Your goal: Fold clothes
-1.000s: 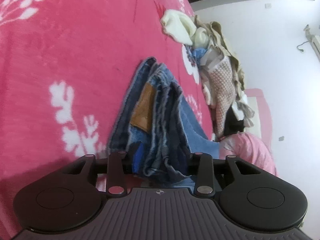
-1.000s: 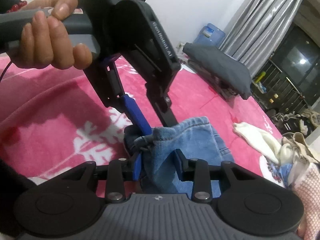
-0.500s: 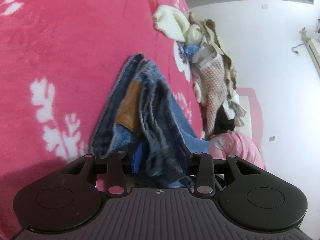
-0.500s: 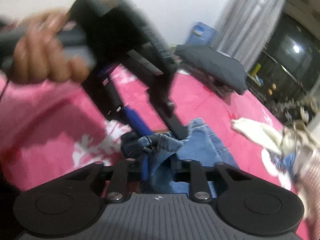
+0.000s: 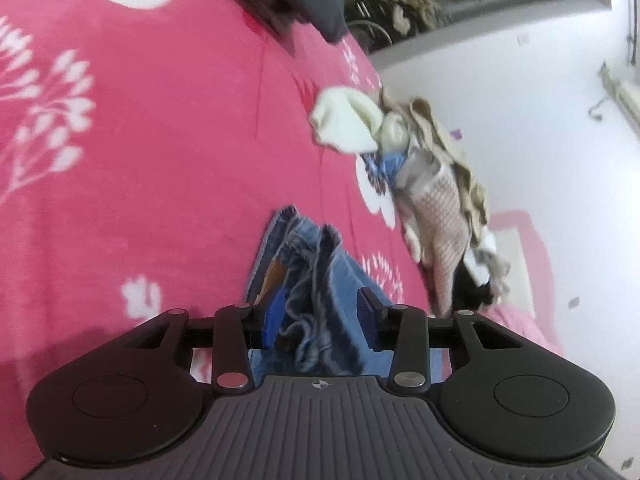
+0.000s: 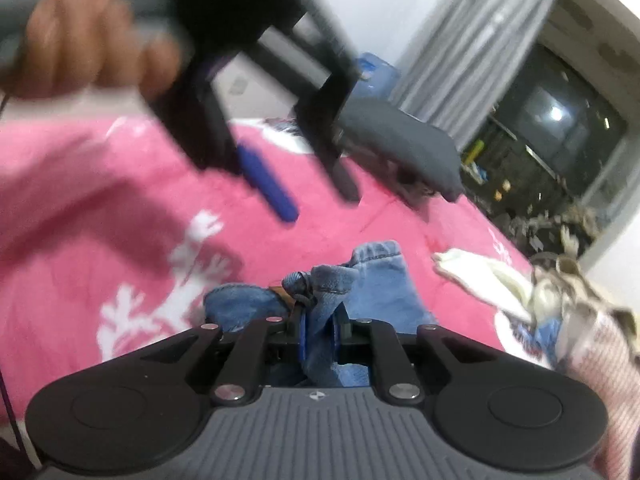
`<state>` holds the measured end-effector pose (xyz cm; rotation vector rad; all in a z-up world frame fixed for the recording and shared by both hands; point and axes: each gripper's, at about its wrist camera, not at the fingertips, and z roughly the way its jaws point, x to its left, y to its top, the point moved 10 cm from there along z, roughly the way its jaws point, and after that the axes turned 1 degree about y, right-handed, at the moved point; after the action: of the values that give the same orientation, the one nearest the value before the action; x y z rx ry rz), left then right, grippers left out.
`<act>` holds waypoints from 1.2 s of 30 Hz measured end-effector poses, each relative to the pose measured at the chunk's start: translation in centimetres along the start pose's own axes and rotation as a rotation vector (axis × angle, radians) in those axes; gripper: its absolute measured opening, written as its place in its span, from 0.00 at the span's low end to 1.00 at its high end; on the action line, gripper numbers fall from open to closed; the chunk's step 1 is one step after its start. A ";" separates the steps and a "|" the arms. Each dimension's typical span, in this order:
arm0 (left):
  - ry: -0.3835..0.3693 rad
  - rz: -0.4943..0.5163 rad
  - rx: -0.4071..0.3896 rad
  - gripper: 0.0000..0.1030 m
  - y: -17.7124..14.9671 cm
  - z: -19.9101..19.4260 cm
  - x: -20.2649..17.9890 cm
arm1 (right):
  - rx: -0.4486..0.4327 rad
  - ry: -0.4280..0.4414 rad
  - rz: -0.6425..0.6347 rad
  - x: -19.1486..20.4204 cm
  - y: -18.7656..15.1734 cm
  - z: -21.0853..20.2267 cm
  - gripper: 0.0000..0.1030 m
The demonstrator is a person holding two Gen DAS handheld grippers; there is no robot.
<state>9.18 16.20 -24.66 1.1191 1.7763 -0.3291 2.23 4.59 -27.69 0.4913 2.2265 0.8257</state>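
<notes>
Your right claw (image 6: 320, 334) has just closed on the folded blue denim jeans (image 6: 376, 280), which lie on the pink flowered bedspread (image 6: 100, 216). Your left claw (image 6: 316, 204) hangs open and empty above the jeans.

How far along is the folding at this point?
Done: a dark folded stack lies at the bed's far end. In hand: right gripper, jaws having just closed, pinches the jeans; left gripper hangs empty. Left: the crumpled pile.

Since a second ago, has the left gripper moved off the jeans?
Yes. In the right wrist view the left gripper has risen clear of the jeans, now blurred against the pink blanket and gray pillow.
</notes>
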 end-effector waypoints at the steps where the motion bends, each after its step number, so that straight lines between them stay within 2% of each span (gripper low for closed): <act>1: 0.000 0.018 -0.007 0.38 0.0 -0.1 -0.4 | 0.002 -0.005 -0.021 0.3 -0.1 0.2 0.18; 3: -0.004 0.072 -0.005 0.38 -0.1 0.4 -1.6 | -0.002 -0.016 -0.025 0.1 0.1 -0.2 0.23; 4: -0.013 0.099 0.002 0.38 -0.1 0.9 -2.5 | -0.011 -0.010 -0.011 -0.2 0.3 -0.7 0.30; 5: -0.024 0.125 0.008 0.38 -0.2 1.4 -3.4 | -0.019 -0.003 0.017 -0.7 0.4 -1.3 0.42; 7: -0.054 0.179 0.024 0.38 -0.8 2.7 -5.2 | -0.033 0.016 0.129 -2.5 0.2 -3.1 0.46; 9: -0.071 0.240 0.043 0.38 -1.8 3.9 -6.7 | -0.042 0.032 0.250 -4.4 -0.2 -4.8 0.46; 11: -0.052 0.302 0.064 0.38 -2.8 5.4 -7.6 | -0.023 0.030 0.418 -7.5 -2.1 -6.8 0.42; 13: 0.011 0.349 0.084 0.38 -3.7 6.8 -7.3 | -0.005 0.023 0.588 -10.7 -4.3 -8.9 0.38; 15: 0.095 0.388 0.104 0.38 -4.6 7.9 -6.2 | -0.003 -0.025 0.755 -14.7 -7.3 -11.4 0.37; 18: 0.197 0.424 0.089 0.36 -5.0 8.4 -4.8 | 0.000 -0.123 0.965 -20.7 -12.1 -14.6 0.24; 21: 0.253 0.411 0.062 0.34 -4.6 8.0 -3.8 | 0.045 -0.214 1.083 -26.0 -17.0 -15.5 0.12; 23: 0.296 0.422 0.048 0.31 -4.3 8.0 -3.4 | 0.084 -0.239 1.155 -28.5 -20.3 -15.1 0.08; 25: 0.319 0.433 0.045 0.31 -4.4 8.1 -3.2 | 0.152 -0.228 1.204 -29.0 -24.0 -13.7 0.08; 26: 0.326 0.445 0.043 0.31 -4.5 8.1 -3.3 | 0.242 -0.238 1.212 -28.8 -26.6 -12.5 0.07; 27: 0.334 0.458 0.041 0.31 -4.6 8.2 -3.4 | 0.310 -0.239 1.231 -28.5 -28.8 -11.6 0.00; 28: 0.345 0.476 0.040 0.31 -4.7 8.4 -3.6 | 0.325 -0.222 1.278 -28.1 -30.2 -11.3 0.00; 29: 0.356 0.494 0.040 0.31 -4.8 8.5 -3.7 | 0.335 -0.212 1.309 -27.9 -31.1 -11.3 0.00; 32: 0.382 0.542 0.040 0.31 -5.1 8.7 -3.9 | 0.290 -0.261 1.259 -29.3 -28.8 -12.8 0.03; 35: 0.386 0.545 0.045 0.31 -5.1 8.7 -3.9 | 0.222 -0.241 1.218 -30.9 -26.1 -12.2 0.02; 36: 0.386 0.546 0.045 0.31 -5.1 8.7 -3.9 | 0.223 -0.224 1.220 -31.2 -26.0 -11.2 0.02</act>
<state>10.63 5.74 -26.95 1.7283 1.7005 0.1913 12.72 -36.04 -24.16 2.0259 1.6555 0.9879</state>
